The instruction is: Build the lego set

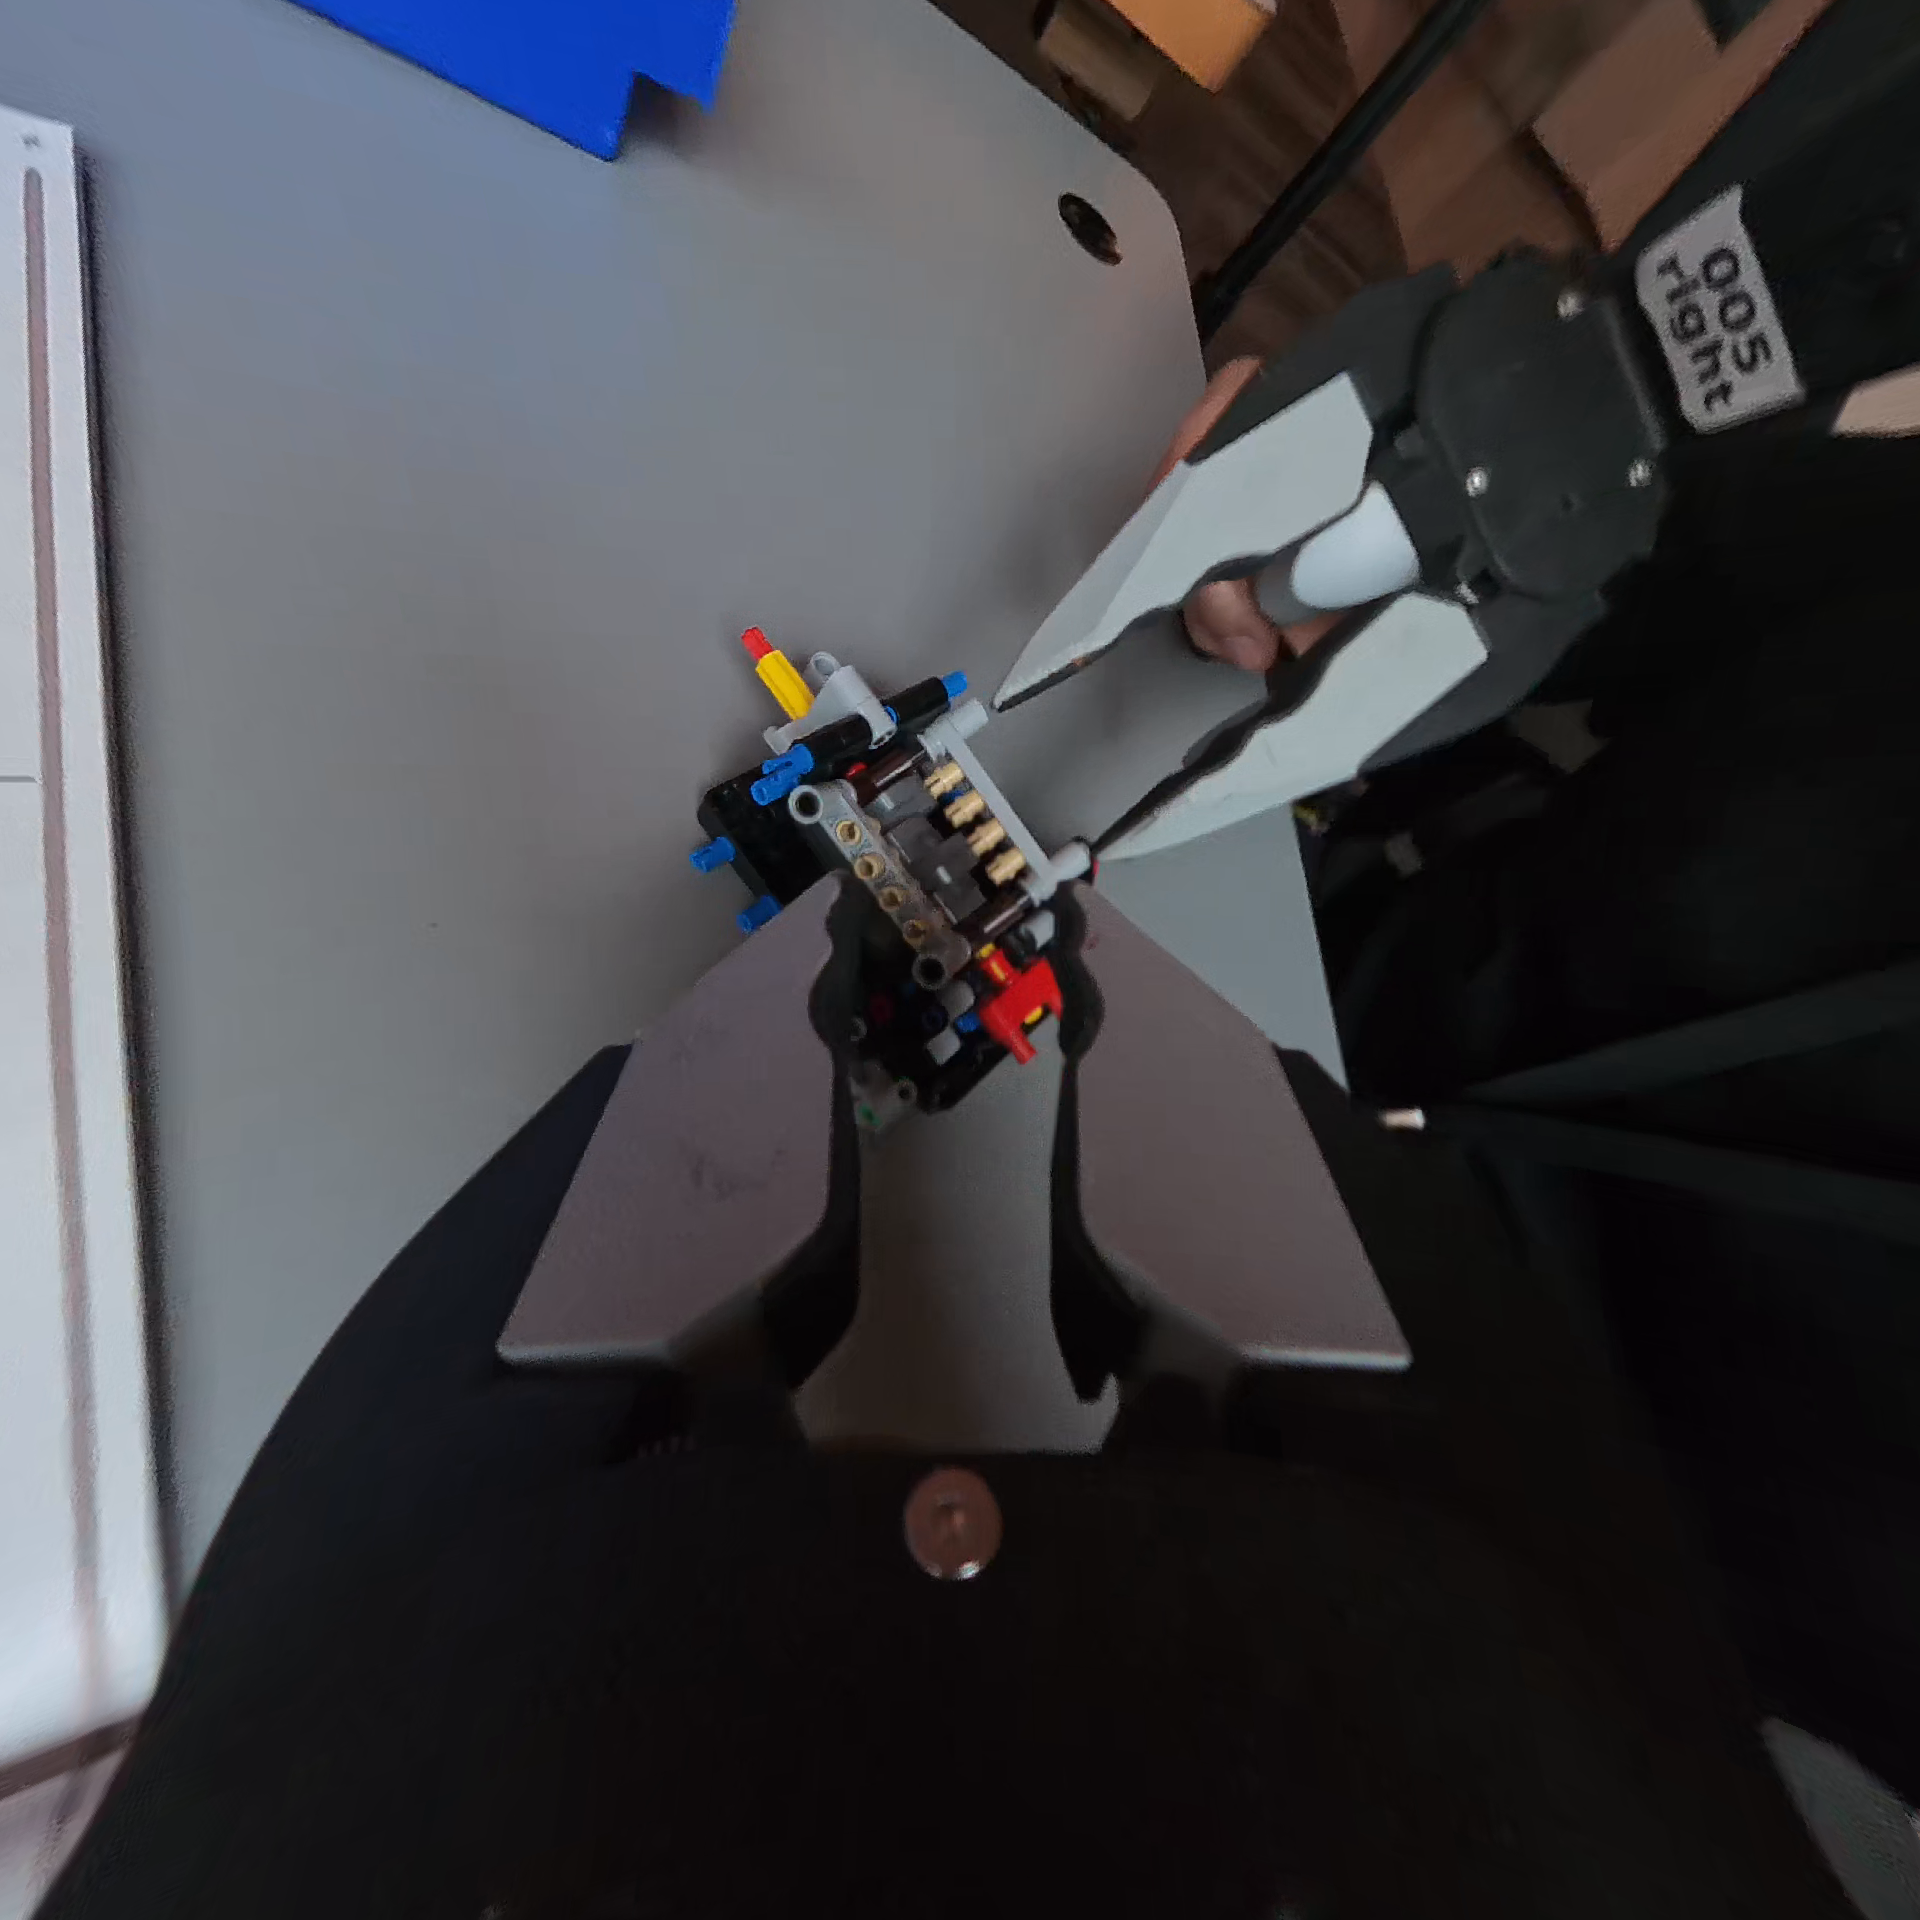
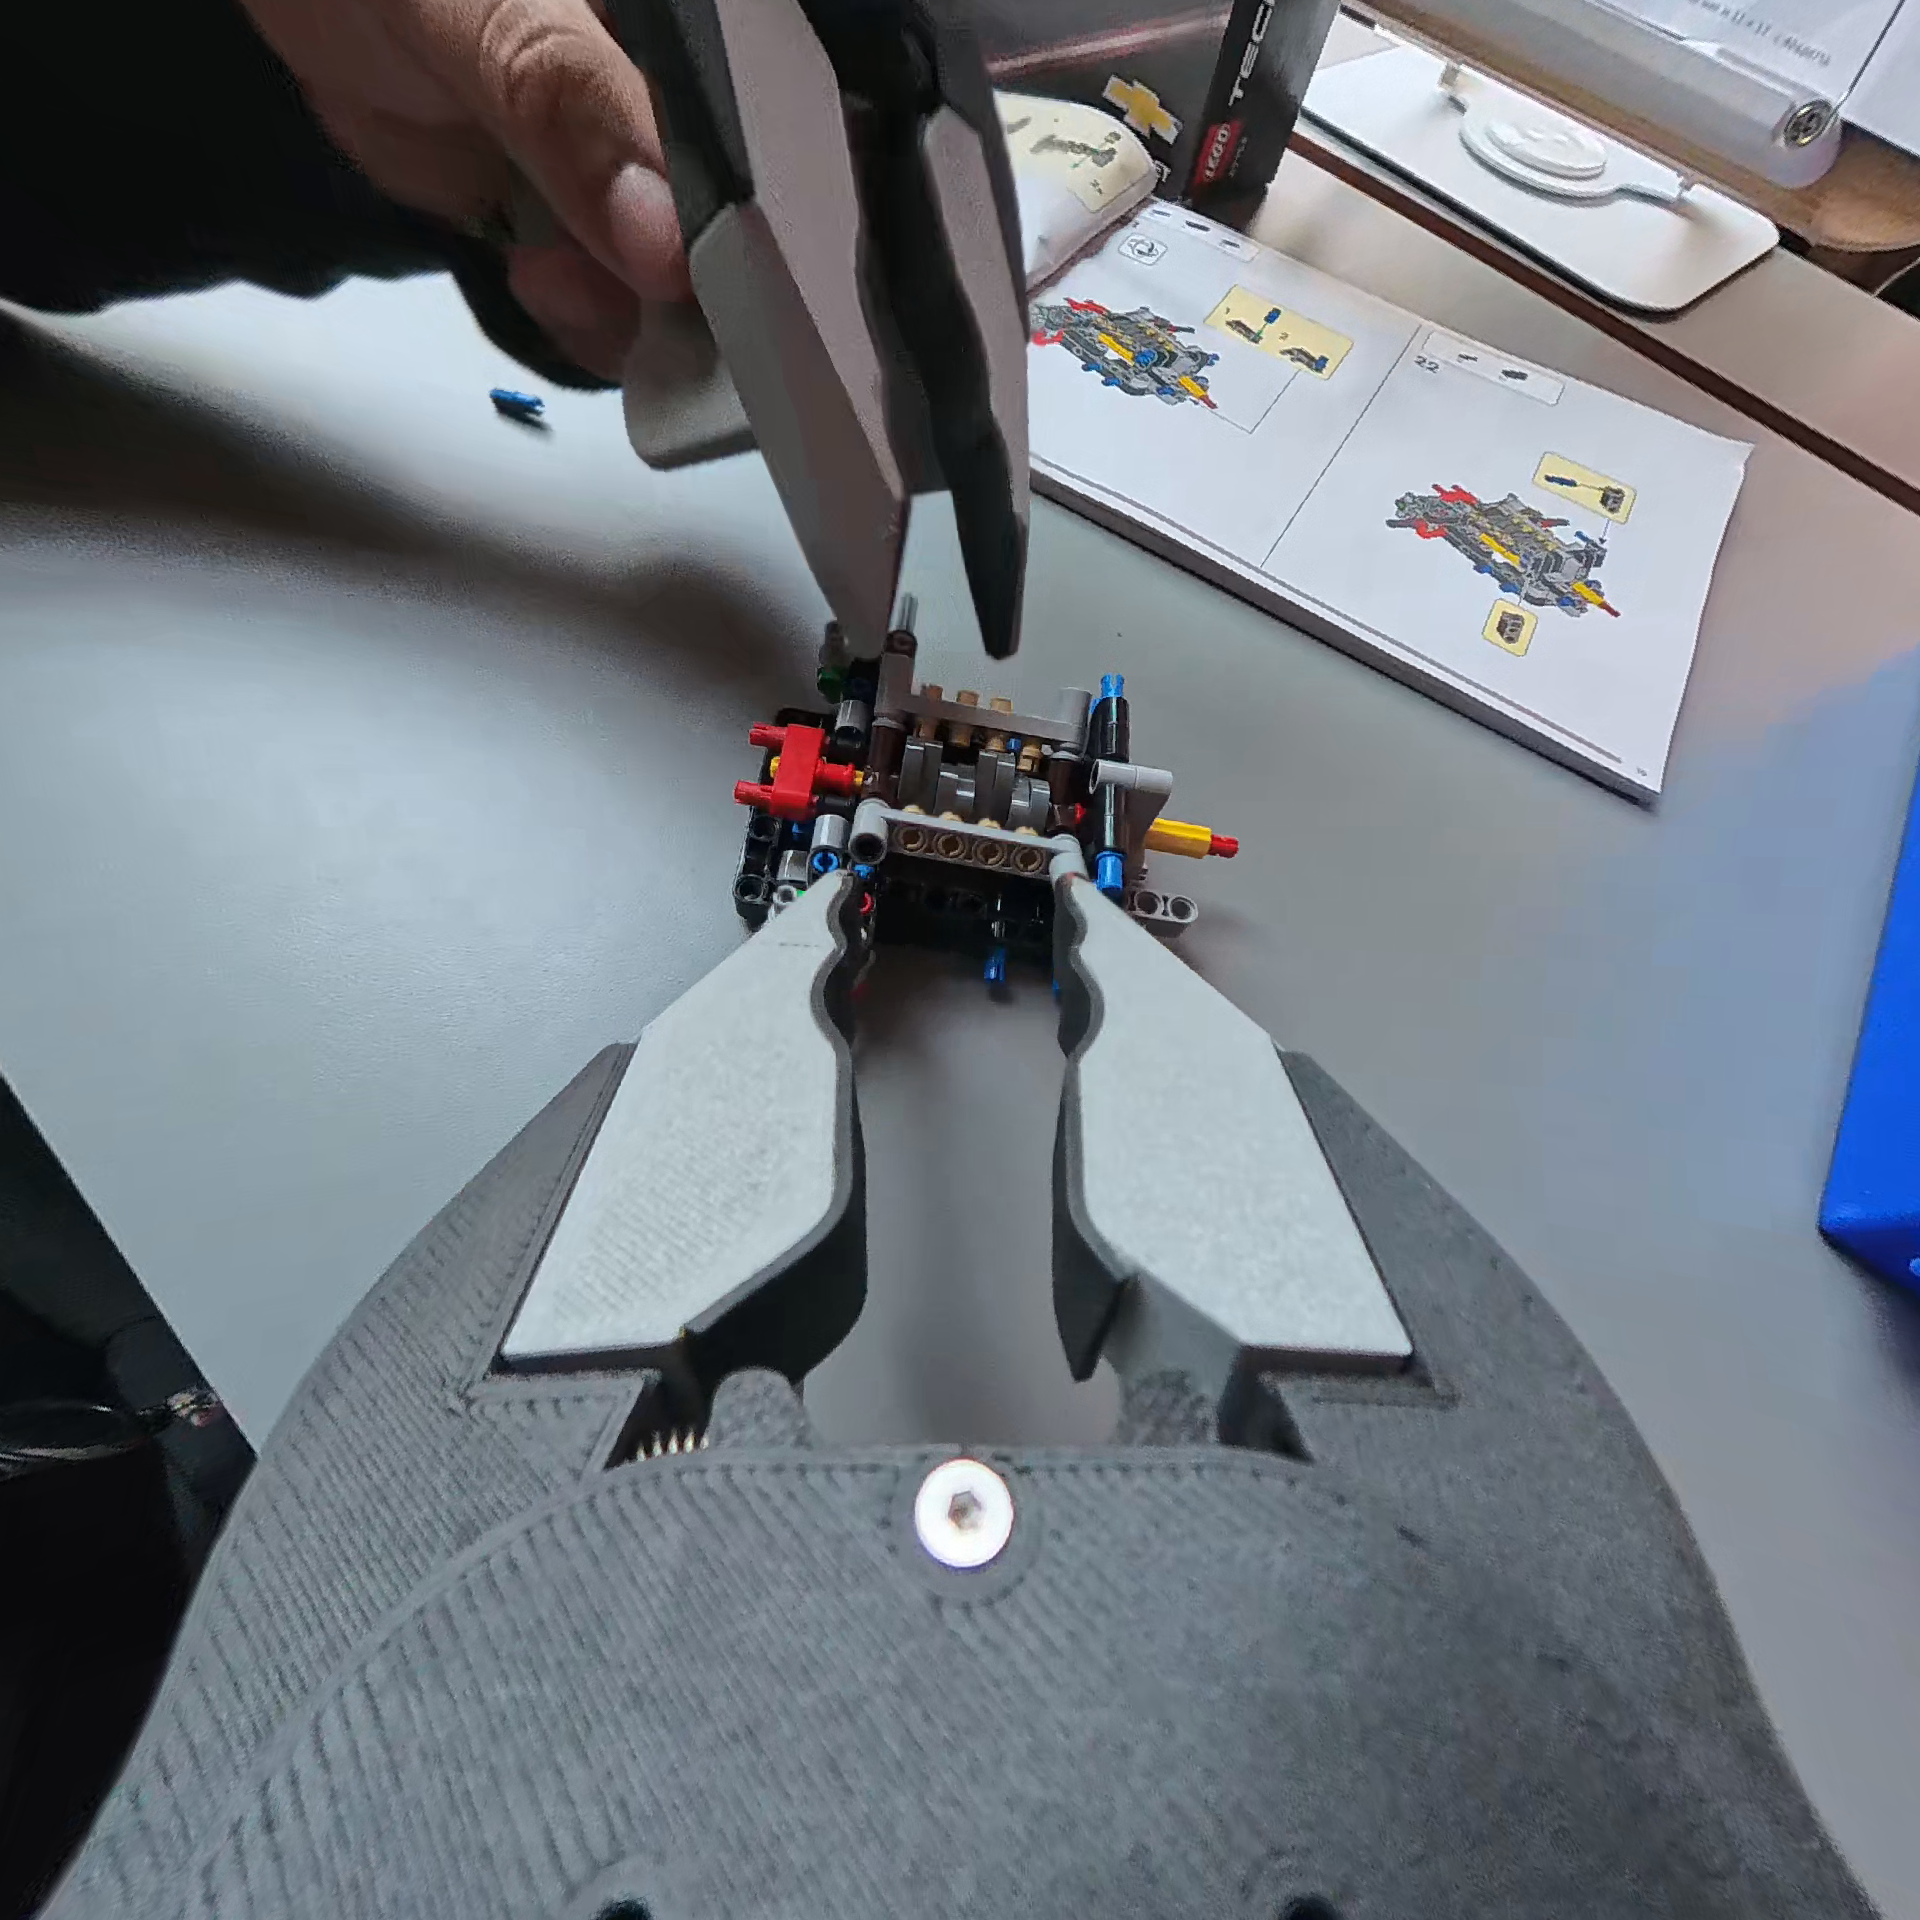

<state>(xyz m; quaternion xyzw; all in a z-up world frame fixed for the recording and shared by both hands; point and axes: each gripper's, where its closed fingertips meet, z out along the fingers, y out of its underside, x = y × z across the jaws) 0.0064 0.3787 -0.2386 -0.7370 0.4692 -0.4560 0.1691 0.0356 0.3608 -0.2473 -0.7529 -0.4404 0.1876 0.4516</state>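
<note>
The partly built lego model (image 1: 914, 831) lies on the grey table (image 1: 468, 520). It has a black frame, grey beams with tan pins, blue pins, a red connector and a yellow-and-red axle. My left gripper (image 1: 961, 899) is shut on the model's red-connector end, and from the right wrist view it (image 2: 930, 639) comes down from above. My right gripper (image 2: 954, 883) is open, its tips at the two ends of the near grey beam (image 2: 971, 847). It shows in the left wrist view (image 1: 1044, 774) coming in from the right.
An open instruction booklet (image 2: 1351, 447) lies behind the model, with a dark set box (image 2: 1247, 104) and a white bag (image 2: 1070, 156) beyond. A blue bin (image 2: 1881, 1039) stands right. A loose blue pin (image 2: 516, 403) lies left. The table edge (image 1: 1288, 883) runs close to the model.
</note>
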